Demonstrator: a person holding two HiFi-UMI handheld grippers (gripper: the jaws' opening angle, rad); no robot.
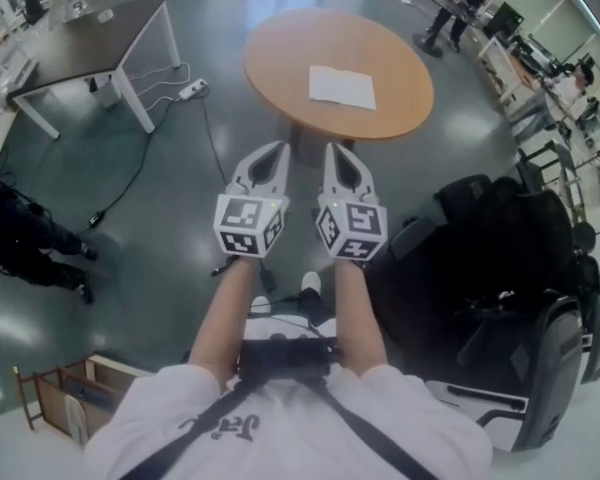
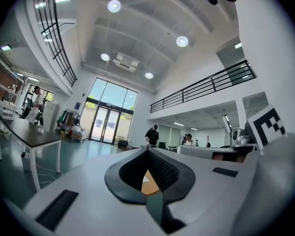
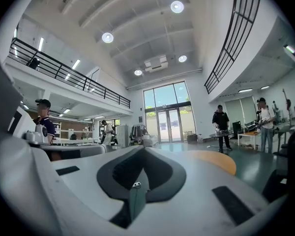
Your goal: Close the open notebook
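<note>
Left gripper (image 1: 276,154) closed; right gripper (image 1: 334,154) closed; one notebook (image 1: 342,87); one round table (image 1: 280,63)

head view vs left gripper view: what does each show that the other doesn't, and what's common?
Head view only: the open notebook lying flat on the round table, the person's forearms, and black chairs on the right.
Left gripper view only: ceiling lights, glass entrance doors, a balcony railing, and people far off.
Both: the left gripper, jaws shut with nothing between them and not yet at the table. The table shows in the left gripper view only as an orange sliver past the jaws. The dark desk is on the left in both.
</note>
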